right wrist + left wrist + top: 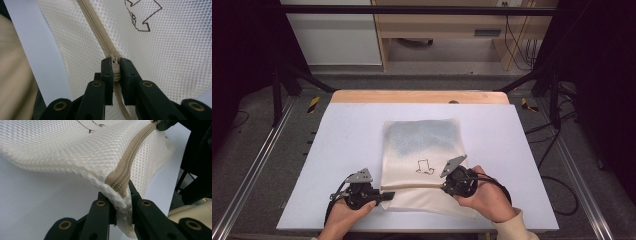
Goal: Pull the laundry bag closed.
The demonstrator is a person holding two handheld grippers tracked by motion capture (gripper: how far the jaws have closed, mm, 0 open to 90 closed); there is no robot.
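A cream mesh laundry bag [422, 150] with a small brown line drawing [425, 167] lies flat on the white table [342, 135]. A beige zipper [130, 157] runs across its near end. My left gripper [384, 196] is shut on the bag's left corner [120, 202], at the zipper's end, and lifts it a little off the table. My right gripper [446, 186] is shut on the zipper pull [115, 62], near the bag's right side. The closed zipper tape [96, 30] stretches away beyond the pull.
The table's wooden far edge [419, 96] lies behind the bag. Bare white surface spreads left and right of the bag. A cream sleeve [517, 227] comes in at the bottom right. Dark frame legs [277, 95] and cables stand beyond the table.
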